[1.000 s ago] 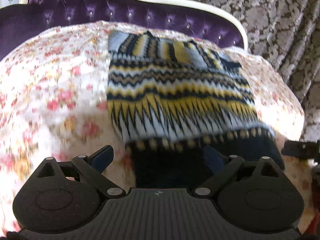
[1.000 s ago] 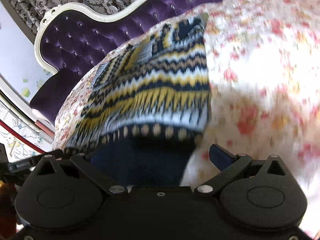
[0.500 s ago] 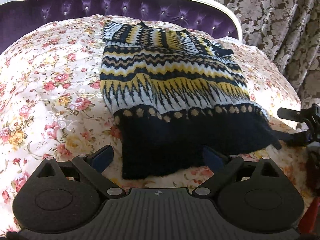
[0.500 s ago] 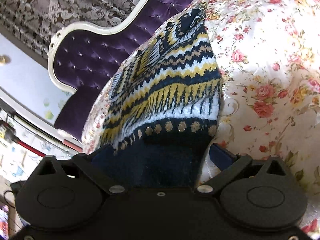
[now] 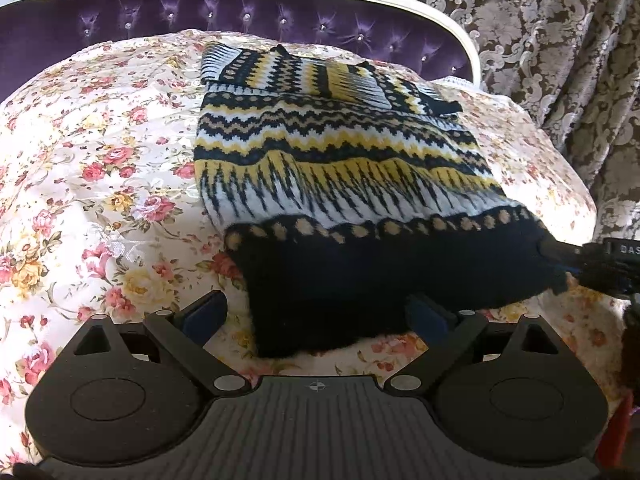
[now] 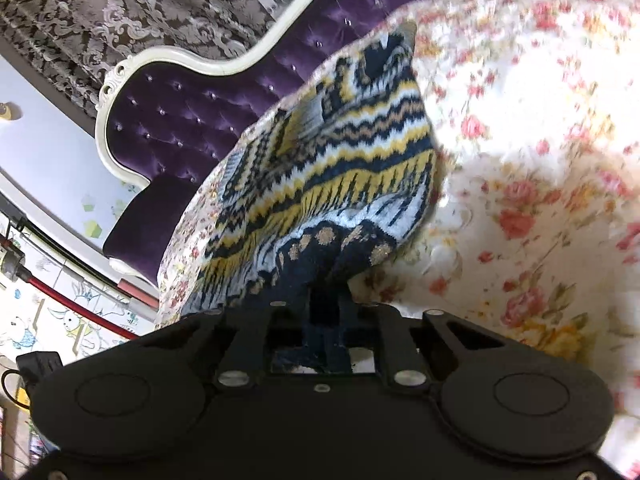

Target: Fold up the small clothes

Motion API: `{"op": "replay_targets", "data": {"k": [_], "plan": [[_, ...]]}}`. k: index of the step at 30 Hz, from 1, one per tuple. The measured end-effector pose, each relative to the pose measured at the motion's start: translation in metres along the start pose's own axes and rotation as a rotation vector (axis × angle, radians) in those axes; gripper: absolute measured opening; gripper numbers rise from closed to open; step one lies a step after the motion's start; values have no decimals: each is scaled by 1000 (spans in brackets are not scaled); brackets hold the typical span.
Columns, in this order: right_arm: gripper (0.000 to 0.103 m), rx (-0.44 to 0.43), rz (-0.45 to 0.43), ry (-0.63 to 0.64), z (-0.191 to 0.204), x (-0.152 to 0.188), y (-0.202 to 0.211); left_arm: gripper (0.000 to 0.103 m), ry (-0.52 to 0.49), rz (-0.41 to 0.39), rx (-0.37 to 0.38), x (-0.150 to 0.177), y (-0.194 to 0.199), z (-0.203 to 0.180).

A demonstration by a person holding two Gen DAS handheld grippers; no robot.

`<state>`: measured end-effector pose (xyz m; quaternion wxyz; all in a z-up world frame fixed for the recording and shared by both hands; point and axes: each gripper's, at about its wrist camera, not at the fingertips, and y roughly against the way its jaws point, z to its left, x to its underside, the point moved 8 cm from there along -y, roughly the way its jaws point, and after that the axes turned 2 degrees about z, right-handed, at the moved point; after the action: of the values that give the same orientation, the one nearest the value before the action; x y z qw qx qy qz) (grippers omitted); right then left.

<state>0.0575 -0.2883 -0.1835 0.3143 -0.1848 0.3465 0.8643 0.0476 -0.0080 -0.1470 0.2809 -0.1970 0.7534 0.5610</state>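
Note:
A small knitted sweater (image 5: 332, 168) with yellow, white and navy zigzag bands lies on the floral bedspread (image 5: 92, 184). Its dark navy hem (image 5: 380, 276) faces me. My left gripper (image 5: 318, 316) is open, its blue-padded fingers on either side of the hem's near edge, not gripping it. My right gripper (image 6: 326, 312) is shut on the hem's right corner (image 6: 320, 264) and lifts it, bunching the knit (image 6: 332, 176). The right gripper also shows at the right edge of the left wrist view (image 5: 600, 264).
A purple tufted headboard (image 5: 200, 12) with a white frame stands behind the bed. Brown patterned curtains (image 5: 560, 40) hang at the right. In the right wrist view a wall with cartoon stickers (image 6: 48, 312) and a red pole are at the left.
My right gripper went from open around the hem to shut on its corner, and raised it. My left gripper pulled back slightly and stays open.

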Motion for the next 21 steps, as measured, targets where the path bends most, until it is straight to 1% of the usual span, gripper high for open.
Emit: {"op": "replay_targets", "data": {"k": [2,7,9,12,13,14,15,16,17,18,21], "plan": [[21,21,1,7,-2,-1,2,97,9,-1,2,-1,-1,2],[21,20,19,4,-3,2,-3,95,36,16,2,-5,-8,5],[21,15,21,0,-3,2,-4,95,49,21,12,-7,-11,4],[21,10,22,1,-4,2,-4,94,72,24,50,-8,-14,0],[21,8,21,0,-4,2,-4,87,80,24,64,-8,-15,-1],[21,7,21,1,-4,2,-4,76,86,24,74,-9,-17,-3],[21,6,21,0,-4,2,-3,69,91,23,78,-10,-18,-2],[21,5,21,0,-3,2,-3,41,99,14,78,-11,-18,-1],[21,4,21,0,-3,2,-3,10,110,8,70,-13,-19,2],[21,1,21,1,-3,1,-3,10,128,8,59,-14,-20,6],[21,-13,13,5,2,-3,0,9,194,-28,112,-23,-13,15]]}}
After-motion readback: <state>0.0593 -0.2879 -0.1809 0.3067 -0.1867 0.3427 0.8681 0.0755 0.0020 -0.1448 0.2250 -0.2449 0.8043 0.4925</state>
